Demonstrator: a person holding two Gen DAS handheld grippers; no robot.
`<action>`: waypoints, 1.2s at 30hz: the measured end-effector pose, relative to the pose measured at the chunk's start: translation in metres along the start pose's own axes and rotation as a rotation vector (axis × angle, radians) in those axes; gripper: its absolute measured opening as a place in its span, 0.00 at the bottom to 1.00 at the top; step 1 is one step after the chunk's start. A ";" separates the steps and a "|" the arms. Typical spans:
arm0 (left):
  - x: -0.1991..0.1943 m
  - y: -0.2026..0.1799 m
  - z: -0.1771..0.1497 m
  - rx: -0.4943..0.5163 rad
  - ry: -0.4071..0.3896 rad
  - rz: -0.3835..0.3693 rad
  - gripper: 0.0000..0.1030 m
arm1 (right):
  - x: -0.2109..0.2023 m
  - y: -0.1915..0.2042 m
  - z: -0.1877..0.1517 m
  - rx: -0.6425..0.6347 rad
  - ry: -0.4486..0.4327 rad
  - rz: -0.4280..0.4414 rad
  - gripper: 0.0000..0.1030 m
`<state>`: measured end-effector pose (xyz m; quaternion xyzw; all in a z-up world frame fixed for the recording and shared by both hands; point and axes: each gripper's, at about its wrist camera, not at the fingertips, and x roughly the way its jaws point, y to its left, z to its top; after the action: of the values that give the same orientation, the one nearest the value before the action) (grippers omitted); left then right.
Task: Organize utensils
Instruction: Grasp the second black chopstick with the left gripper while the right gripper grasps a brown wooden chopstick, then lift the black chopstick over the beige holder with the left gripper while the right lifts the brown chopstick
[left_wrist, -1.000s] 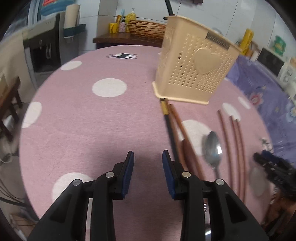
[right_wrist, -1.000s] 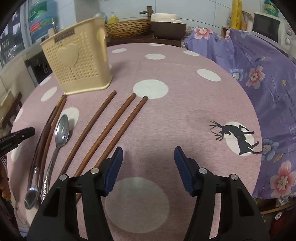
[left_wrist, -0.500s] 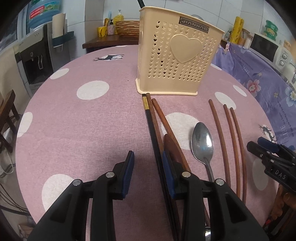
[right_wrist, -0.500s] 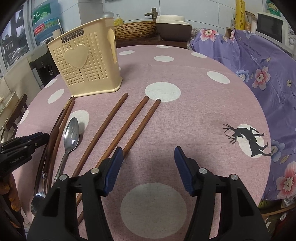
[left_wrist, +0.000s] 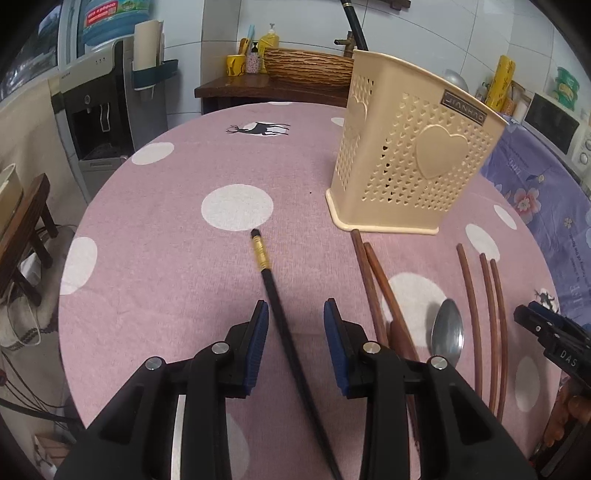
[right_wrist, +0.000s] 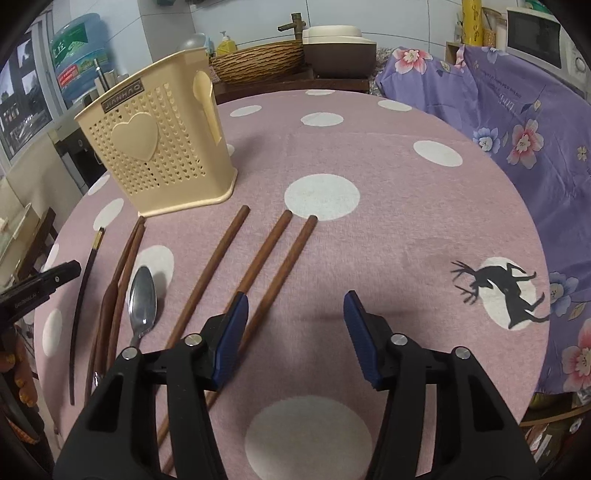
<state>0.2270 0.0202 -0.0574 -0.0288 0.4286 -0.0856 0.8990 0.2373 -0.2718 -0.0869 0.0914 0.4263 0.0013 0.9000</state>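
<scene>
Your left gripper has its jaws apart with the black chopstick running between them, and neither pad presses on it that I can see; it lies on the pink dotted tablecloth, its gold-banded tip pointing far and a little left, well short of the beige basket. If you close now, the stick sits nearer the left pad, so it may roll or pivot instead of seating, and a thin round shaft on cloth can skid out toward you

Your right gripper is closing with nothing between its pads; the nearest brown chopstick passes just under its left pad. Keep closing and you may clip that stick from one side and knock it into its two neighbours, scattering the row. The spoon lies left of them, beside the two darker sticks

Both grippers sit close across the spread, so a lift with a long stick could swing into the basket's near wall, or tip it
</scene>
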 end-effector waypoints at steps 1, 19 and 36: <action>0.002 -0.001 0.002 -0.002 -0.003 0.004 0.31 | 0.004 0.001 0.004 0.006 0.009 -0.004 0.48; 0.037 0.006 0.019 -0.012 0.021 0.103 0.20 | 0.040 0.017 0.027 0.019 0.062 -0.091 0.17; 0.043 0.001 0.023 -0.005 0.009 0.095 0.09 | 0.048 0.019 0.034 0.015 0.034 -0.083 0.10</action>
<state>0.2720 0.0124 -0.0760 -0.0105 0.4337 -0.0419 0.9000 0.2958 -0.2545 -0.0991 0.0804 0.4449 -0.0378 0.8912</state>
